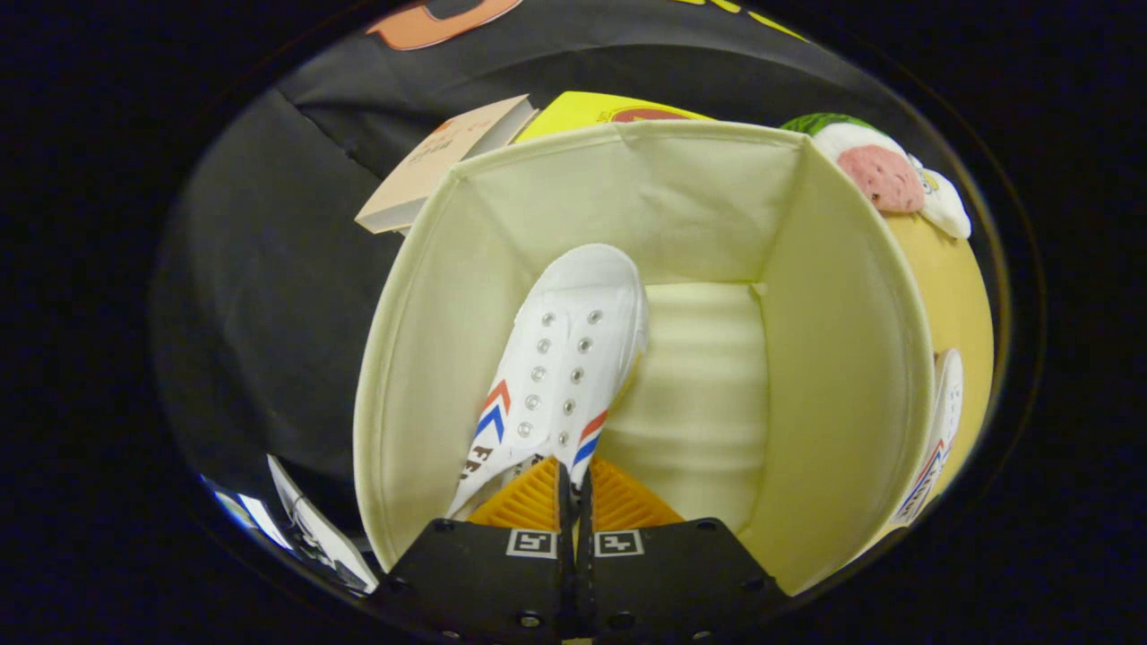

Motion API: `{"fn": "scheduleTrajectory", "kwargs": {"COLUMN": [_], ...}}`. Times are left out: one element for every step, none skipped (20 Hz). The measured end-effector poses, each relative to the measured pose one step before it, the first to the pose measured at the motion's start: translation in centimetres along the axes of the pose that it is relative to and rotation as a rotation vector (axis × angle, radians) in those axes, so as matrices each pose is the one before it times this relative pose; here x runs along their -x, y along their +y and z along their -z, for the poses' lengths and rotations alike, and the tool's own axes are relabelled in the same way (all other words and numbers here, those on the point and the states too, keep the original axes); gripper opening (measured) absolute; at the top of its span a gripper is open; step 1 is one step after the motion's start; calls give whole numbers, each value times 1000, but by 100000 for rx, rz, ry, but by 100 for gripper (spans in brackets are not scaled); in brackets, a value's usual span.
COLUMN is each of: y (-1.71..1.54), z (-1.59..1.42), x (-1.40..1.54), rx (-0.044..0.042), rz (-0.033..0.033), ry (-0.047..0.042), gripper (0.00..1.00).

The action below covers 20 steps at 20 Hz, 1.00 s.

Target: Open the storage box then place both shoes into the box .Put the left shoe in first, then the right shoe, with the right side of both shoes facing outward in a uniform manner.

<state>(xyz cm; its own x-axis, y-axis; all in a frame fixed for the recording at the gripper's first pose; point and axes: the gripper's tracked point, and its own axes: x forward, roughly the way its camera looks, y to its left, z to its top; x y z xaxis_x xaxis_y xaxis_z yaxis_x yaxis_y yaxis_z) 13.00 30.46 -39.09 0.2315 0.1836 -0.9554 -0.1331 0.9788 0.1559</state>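
The tongs (573, 491) are pinching the white shoe's (560, 367) heel collar, its length running straight ahead into the open storage box (851, 358).

The cream fabric storage box (833, 376) holds a white shoe (560, 358) with red and blue chevron stripes and silver eyelets, a tan-covered book (439, 161) lies on black cloth, and a pink, white and green plush watermelon (883, 170) sits on yellow.

two shoes (560, 376), one box (842, 376), one book (439, 161)
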Motion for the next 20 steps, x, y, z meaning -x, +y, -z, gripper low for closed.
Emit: {"fn": "scheduleTrajectory", "kwargs": {"y": [-257, -164, -48, 70, -285, -99, 17, 102, -36, 137, 41, 102, 156, 47, -211, -297, -300, -487, -761, -1196], "z": [437, 440, 295, 130, -171, 235, 247, 304, 393, 532, 303, 164, 387, 156, 219, 230, 292, 260, 429, 392], "x": [-397, -304, -382, -318, -367, -36, 158, 657, 680, 1207, 1228, 1292, 1735, 1345, 1394, 1720, 1451, 1524, 1834, 1533], "rx": [232, -340, -980, -118, 1144, 1360, 941, 1322, 1021, 412, 144, 1517, 2862, 3179, 2533, 1591, 595, -75, -665, -455], "rz": [1461, 613, 342, -350, 484, 380, -1079, -1503, -1236, -3129, -1974, -2174, -2821, -2212, -685, -877, -1369, -1475, -1340, -74], "ry": [1877, 2737, 2421, 1464, 941, 479, 329, 1691, 1575, 410, -486, -921, -799, -760, -1484, -2246, -1579, -1374, -824, -649], "gripper": [0, 0, 0, 0, 1, 0, 1, 2, 11, 16, 32, 37, 55, 73, 80, 81, 90, 99, 96, 97]}}
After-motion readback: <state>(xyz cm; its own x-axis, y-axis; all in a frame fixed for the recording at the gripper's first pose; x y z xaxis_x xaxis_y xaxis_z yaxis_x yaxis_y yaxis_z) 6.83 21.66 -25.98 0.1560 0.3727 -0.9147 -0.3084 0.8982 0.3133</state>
